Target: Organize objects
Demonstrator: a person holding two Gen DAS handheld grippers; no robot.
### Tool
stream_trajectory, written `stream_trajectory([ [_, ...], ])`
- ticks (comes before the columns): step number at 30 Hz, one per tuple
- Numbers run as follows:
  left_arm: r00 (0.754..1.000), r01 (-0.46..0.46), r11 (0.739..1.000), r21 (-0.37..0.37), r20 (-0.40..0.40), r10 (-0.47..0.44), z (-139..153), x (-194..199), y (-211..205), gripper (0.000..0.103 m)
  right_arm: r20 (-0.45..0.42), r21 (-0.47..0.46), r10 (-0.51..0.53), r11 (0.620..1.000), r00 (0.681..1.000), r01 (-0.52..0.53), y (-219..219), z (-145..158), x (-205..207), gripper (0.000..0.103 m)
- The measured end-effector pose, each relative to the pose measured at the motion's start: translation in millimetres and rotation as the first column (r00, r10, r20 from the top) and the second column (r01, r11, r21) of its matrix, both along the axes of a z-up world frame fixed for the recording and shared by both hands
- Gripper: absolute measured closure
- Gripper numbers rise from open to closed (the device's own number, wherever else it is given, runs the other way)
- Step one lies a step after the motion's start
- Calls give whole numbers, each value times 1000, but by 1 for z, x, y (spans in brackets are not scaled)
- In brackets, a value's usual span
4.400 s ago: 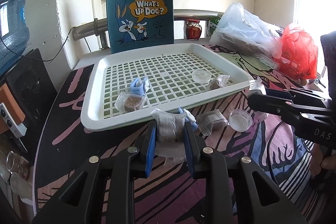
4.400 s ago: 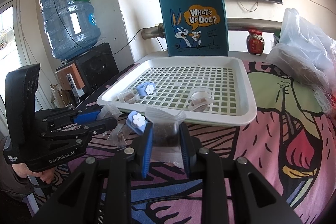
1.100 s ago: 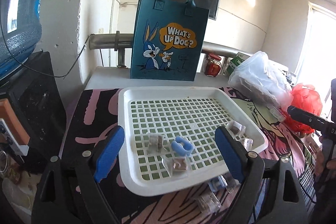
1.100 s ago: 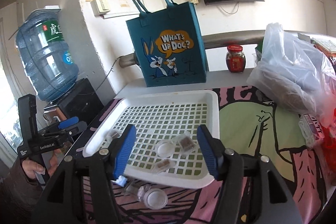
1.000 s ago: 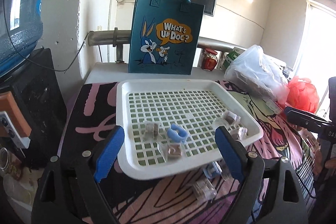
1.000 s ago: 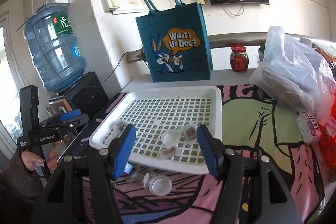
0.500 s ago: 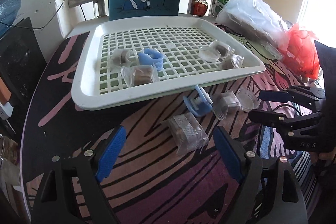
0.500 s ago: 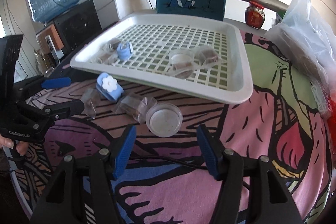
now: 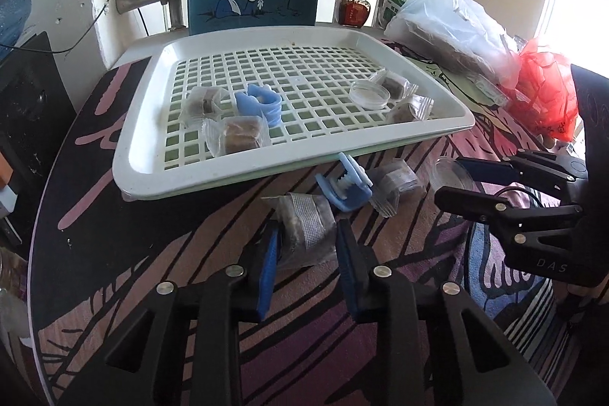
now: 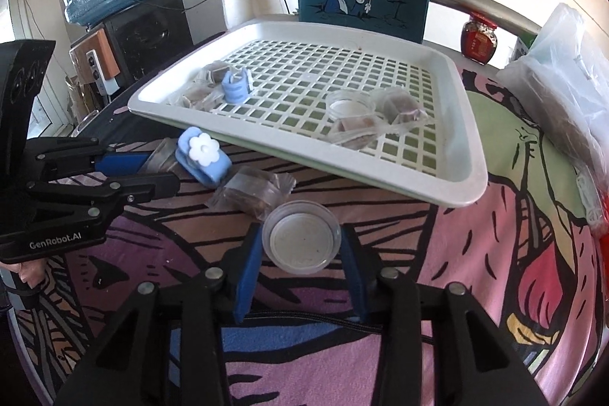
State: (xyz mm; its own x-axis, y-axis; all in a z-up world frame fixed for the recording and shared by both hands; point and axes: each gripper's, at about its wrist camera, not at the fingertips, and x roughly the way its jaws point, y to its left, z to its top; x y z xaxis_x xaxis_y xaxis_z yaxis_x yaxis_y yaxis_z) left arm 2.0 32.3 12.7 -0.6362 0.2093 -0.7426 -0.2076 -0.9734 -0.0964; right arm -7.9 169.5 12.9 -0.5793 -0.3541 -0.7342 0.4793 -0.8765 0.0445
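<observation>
Left tongs (image 9: 306,240) clamp wrapped snack (image 9: 302,225); right tongs (image 10: 300,246) just closed on clear lid (image 10: 301,241).

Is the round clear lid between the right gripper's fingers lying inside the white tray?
No, the round clear lid lies on the patterned cloth, in front of the white tray.

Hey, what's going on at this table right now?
A person with two handheld grippers is sorting small items into the white tray. The left gripper has just closed on a wrapped snack packet on the tablecloth, and the right gripper has just closed around a clear round lid. Several items already lie in the tray.
</observation>
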Motion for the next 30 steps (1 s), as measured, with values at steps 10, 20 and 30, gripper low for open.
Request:
stream_trajectory([
  [10,978,-50,999,3,-201,49,29,23,-7,75,-105,-167,-82,984,991,63,16,31,16,64],
  [20,966,-37,999,-38,-257,26,31,30,-1,75,-127,-148,-74,987,989,55,11,22,19,64],
  [30,970,-34,999,-42,-244,23,29,28,0,75,-140,-157,-72,986,987,49,14,24,21,64],
])
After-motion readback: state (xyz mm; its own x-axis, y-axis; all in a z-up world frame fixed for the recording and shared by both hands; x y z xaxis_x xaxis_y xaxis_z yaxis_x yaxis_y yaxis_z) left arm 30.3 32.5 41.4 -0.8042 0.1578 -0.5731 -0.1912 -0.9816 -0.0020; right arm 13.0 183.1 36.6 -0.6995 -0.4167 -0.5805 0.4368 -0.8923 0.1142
